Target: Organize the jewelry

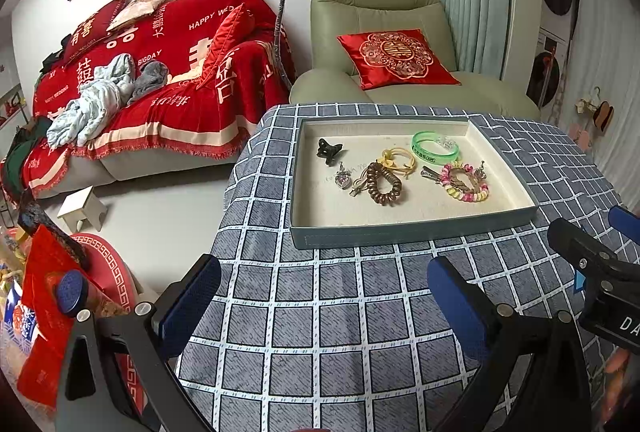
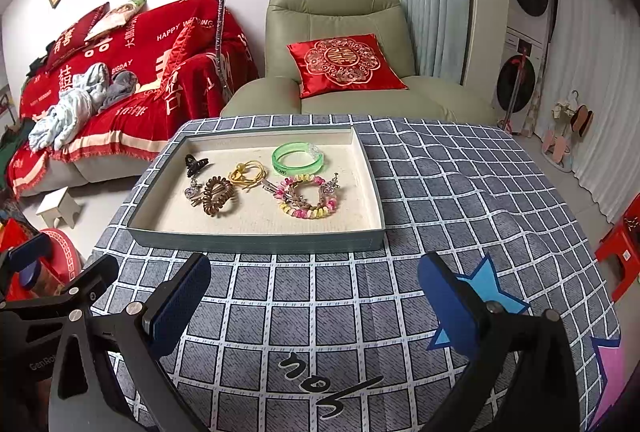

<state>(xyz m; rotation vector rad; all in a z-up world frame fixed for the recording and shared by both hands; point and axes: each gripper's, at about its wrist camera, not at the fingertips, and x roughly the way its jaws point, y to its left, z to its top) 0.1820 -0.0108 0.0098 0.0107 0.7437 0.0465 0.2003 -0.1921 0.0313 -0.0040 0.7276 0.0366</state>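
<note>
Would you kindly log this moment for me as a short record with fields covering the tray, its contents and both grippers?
surface: table with blue checked cloth
tray: shallow, open, cream lining, on the cloth
contents: black claw clip; green bangle; yellow hair tie; brown coil tie; pink-yellow coil tie; small metal clips, details unclear
left gripper: open, holding nothing, short of the tray
right gripper: open, holding nothing, short of the tray

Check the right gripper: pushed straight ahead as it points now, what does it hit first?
Probably the near wall of the shallow grey-blue tray. The open right gripper is above bare blue-grey checked tablecloth; nothing lies between. Its height is unclear, so it might clear the wall.
</note>
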